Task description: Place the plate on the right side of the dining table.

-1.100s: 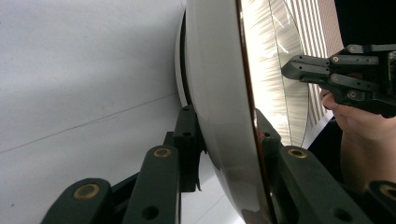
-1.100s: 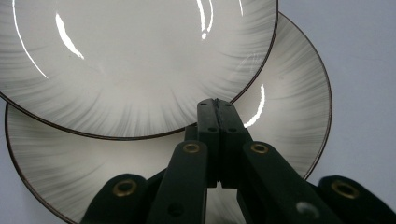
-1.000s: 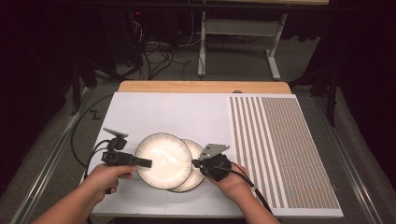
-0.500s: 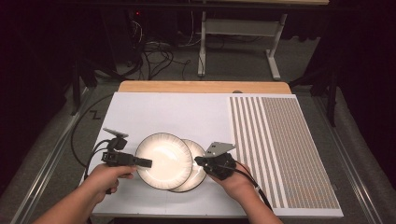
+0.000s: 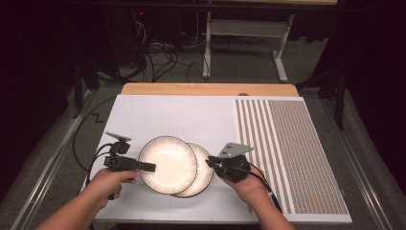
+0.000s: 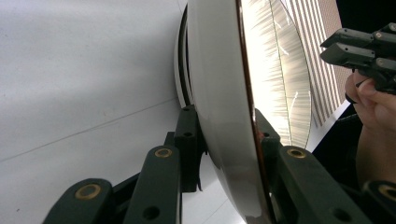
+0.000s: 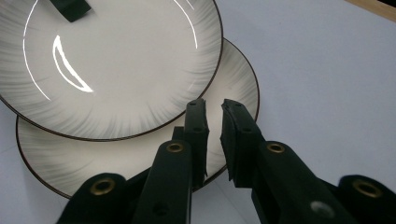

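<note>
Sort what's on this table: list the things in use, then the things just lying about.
In use: upper plate, clamped at its rim by the left gripper; lower plate; right gripper, jaws just opening, nothing between them.
Lying about: striped mat; white sheet.

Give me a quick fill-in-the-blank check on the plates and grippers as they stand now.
1. The left gripper is shut on the rim of the ____ plate.
2. The right gripper has just been opening its jaws, and between them there is ____.
3. The lower plate lies on the ____ sheet.
4. The striped mat lies on the person's ____ side of the table.

Missing words: upper; nothing; white; right
</note>
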